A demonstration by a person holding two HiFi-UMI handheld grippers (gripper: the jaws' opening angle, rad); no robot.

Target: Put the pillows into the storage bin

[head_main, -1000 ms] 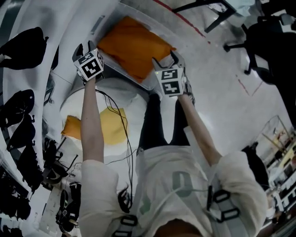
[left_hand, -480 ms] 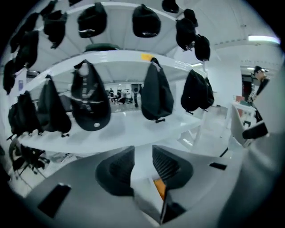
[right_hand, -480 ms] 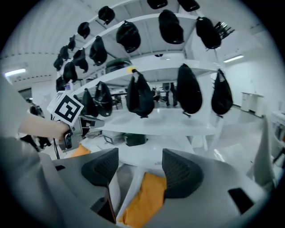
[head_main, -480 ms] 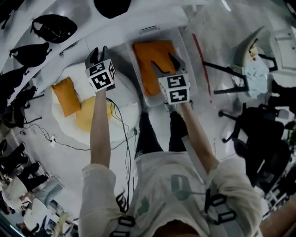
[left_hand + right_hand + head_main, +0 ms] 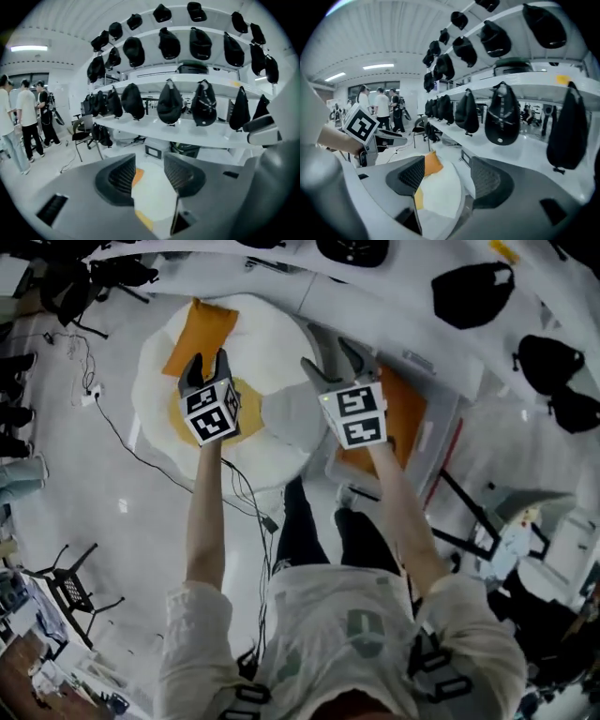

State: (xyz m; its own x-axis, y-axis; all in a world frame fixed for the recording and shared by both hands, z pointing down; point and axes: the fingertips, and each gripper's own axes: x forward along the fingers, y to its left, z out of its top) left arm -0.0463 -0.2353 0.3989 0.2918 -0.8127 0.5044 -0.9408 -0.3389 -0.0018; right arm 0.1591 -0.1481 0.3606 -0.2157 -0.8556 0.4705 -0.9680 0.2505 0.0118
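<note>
On the floor ahead of the person lies a white round cushion (image 5: 281,343), with an orange pillow (image 5: 202,329) on its far left edge and a yellow pillow (image 5: 251,401) near its middle. To the right of the cushion stands the storage bin (image 5: 433,442), and a second orange pillow (image 5: 403,409) lies inside it. The left gripper (image 5: 208,360) hangs over the yellow pillow; its jaws have just been opening and stand spread, with nothing between them but a view of the cushion below. The right gripper (image 5: 330,354) is held over the cushion's right side, near the bin, its jaws also spread and pinching nothing. Neither gripper touches a pillow. Beyond the cushion, at the far side, white shelves (image 5: 187,131) carry rows of black bags (image 5: 169,101). People (image 5: 23,122) stand at the far left in the left gripper view.
</note>
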